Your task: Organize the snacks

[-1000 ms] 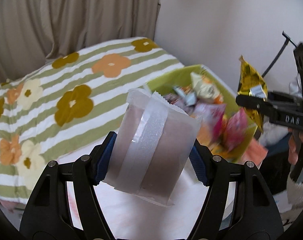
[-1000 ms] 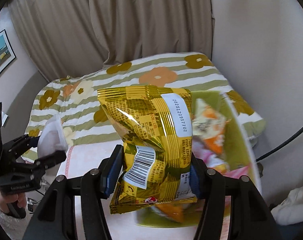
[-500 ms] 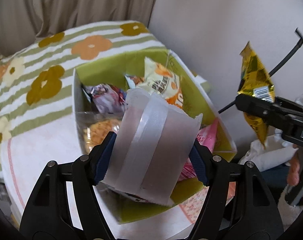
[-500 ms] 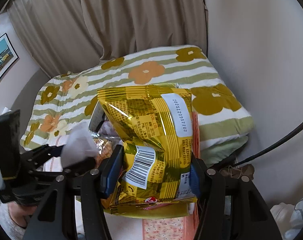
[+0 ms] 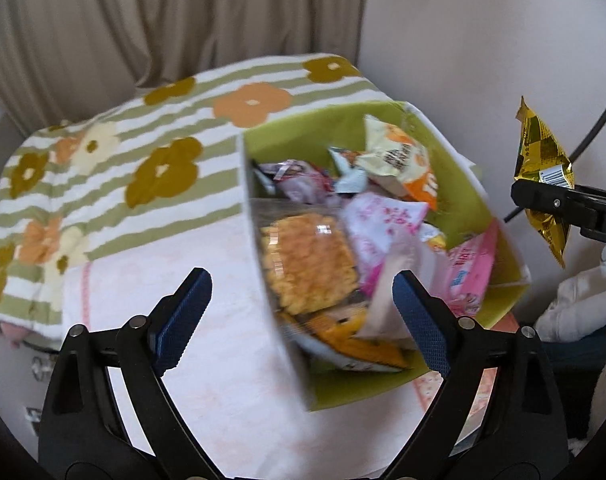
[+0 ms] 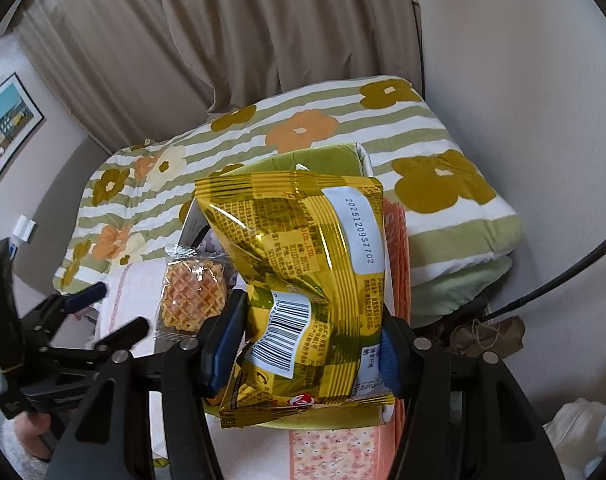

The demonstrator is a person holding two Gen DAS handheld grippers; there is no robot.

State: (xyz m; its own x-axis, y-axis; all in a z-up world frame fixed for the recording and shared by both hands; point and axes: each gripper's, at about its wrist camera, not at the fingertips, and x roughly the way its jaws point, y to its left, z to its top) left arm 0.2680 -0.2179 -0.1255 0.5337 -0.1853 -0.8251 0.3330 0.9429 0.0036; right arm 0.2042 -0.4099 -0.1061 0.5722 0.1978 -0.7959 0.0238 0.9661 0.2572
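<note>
Left gripper [image 5: 301, 308] tilted down over green box [image 5: 459, 204] rim, jaws opening, nothing pinched; right gripper [image 6: 305, 344] clamps gold packet [image 6: 303, 264] above box.

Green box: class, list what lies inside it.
In the green box: a waffle pack, pink packets, a cream-and-orange bag, a pale packet just dropped by the opening left gripper. Anything beneath is covered.

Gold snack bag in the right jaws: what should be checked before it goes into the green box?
1. Right gripper shut on gold snack bag: ok.
2. Green box below the bag: ok.
3. Left gripper jaws opening, nothing pressed between them: ok.
4. Translucent packet dropping clear into the box: cannot tell, blurred.
5. Room among snacks for the bag: cannot tell.
</note>
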